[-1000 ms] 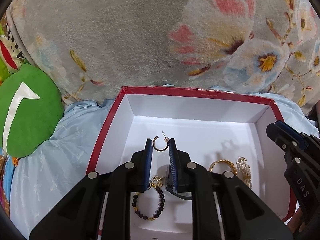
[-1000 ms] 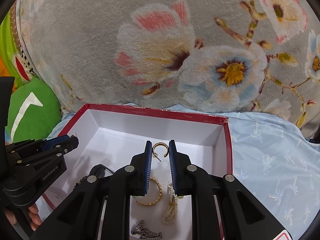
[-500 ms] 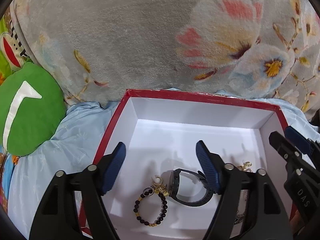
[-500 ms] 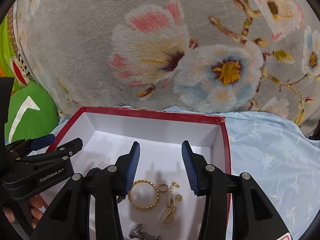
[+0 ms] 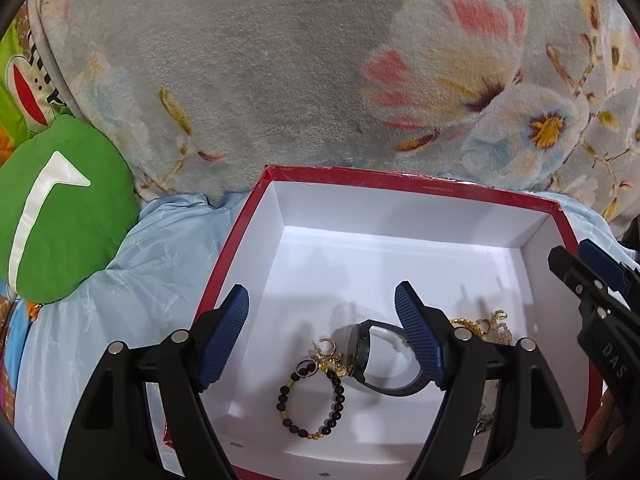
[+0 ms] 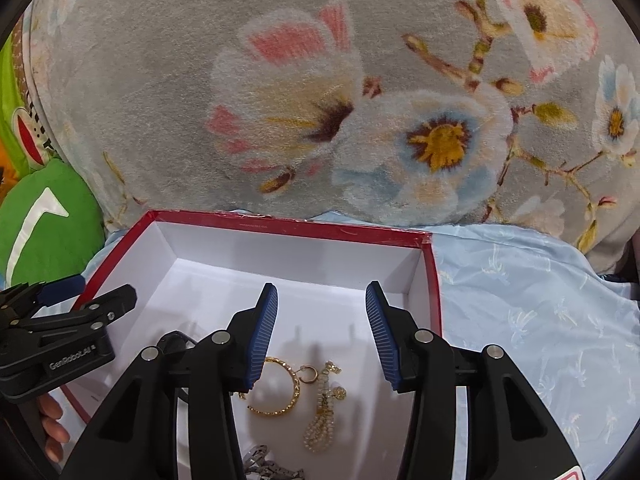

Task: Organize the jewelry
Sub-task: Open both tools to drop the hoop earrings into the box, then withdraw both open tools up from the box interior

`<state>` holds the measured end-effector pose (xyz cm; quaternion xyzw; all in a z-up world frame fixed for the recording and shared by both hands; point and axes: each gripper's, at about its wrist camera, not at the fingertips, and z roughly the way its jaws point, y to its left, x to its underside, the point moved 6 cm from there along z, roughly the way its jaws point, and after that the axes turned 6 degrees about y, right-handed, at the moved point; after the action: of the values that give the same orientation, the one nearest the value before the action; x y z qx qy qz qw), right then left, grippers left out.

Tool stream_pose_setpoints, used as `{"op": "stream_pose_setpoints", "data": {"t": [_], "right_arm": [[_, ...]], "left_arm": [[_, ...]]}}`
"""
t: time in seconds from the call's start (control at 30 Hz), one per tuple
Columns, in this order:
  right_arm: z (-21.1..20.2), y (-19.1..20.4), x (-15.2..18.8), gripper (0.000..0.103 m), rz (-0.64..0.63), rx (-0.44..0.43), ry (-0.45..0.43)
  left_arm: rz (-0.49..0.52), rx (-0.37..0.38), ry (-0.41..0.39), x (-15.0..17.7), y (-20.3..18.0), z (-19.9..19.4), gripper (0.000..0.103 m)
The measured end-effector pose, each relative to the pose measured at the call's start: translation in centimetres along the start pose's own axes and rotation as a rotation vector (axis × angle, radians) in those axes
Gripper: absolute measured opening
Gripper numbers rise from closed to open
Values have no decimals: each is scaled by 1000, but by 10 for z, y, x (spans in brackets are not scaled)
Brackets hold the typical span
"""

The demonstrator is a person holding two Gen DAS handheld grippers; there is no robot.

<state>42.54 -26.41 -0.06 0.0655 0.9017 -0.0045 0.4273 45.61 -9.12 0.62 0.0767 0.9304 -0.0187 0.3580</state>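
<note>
A red box point(image 5: 400, 180) with a white inside lies on the bed. My left gripper point(image 5: 320, 292) hangs open over its left half, nothing between the fingers. Below it lie a black bead bracelet point(image 5: 340, 396), a small gold hoop earring point(image 5: 328, 346) and a black watch point(image 5: 360, 352). My right gripper point(image 6: 322, 290) is open over the right half of the box point(image 6: 280, 220), also empty. Under it lie a gold bangle point(image 6: 294, 392), a small gold hoop point(image 6: 308, 374), a pearl tassel earring point(image 6: 322, 424) and a silver chain piece point(image 6: 260, 466).
A grey floral blanket point(image 5: 280, 80) rises right behind the box. A green cushion point(image 5: 60, 208) sits to the left. Light-blue sheet point(image 6: 520, 300) spreads to the right of the box. A person's fingers point(image 6: 52, 428) show under the left gripper's body.
Both grippers went from shut on a gold hoop earring each to open. The two earrings dropped and now lie on the box floor among the other pieces.
</note>
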Motion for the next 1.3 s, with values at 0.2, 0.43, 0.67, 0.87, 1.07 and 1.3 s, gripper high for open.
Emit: {"op": "stream_pose_setpoints", "data": {"t": [0.2,0.43,0.67,0.87,1.07,1.3], "right_arm": [[-2,0,3,46,4,6,-3],[-28,11,31,57,14,-13,33],[-61,12,52,71,32,44,47],[-73,14,64,72,64,41,63],[-72,11,73,73,81,54,66],[-73,15,83,76,63,51,94]], "left_arm": [[8,2,16,9,-1,-2,73],[32,-16,37,29,0,-12,76],[42,-61,21,43,4,-38,89],[45,-76,12,54,4,-54,89],[25,-80,16,62,5,-51,89],[32,-99,34,69,5,-52,90]]}}
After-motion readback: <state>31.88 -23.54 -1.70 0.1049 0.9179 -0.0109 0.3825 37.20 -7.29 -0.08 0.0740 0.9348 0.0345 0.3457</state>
